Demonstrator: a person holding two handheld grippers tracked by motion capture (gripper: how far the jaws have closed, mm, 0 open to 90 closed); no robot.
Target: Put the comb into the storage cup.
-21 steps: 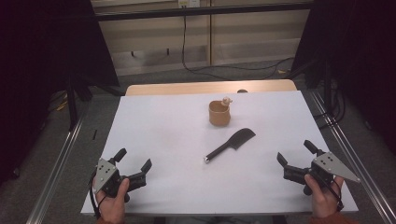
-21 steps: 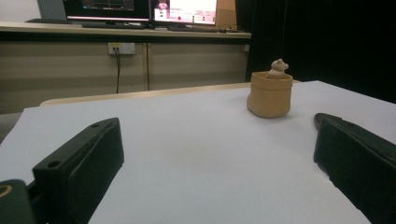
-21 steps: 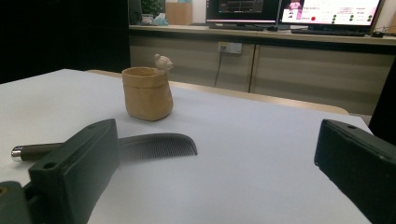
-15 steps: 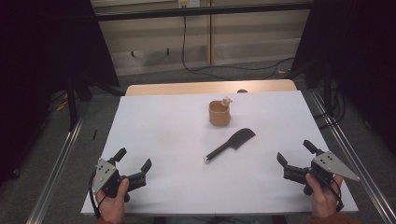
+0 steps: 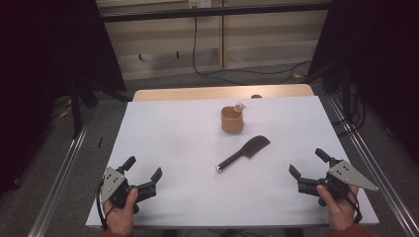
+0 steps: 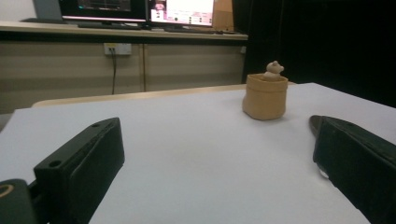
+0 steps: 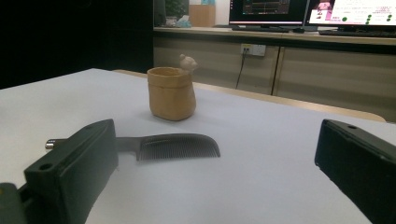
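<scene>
Holding both grippers wide and empty at the counter's near corners, I feared nudging the comb into the cup.

Small tan round cup: matt, faintly rough, clay-like (bear figure on rim)
Black toothed comb: smooth plastic, metal handle tip
White table sheet: matt, smooth
Gripper jaws: matt black plastic

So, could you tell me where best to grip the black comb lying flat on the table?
Probably the slim handle of the comb, from above with jaws across it: it lies flat, and the handle end points toward the person, clear of the tan cup.
</scene>
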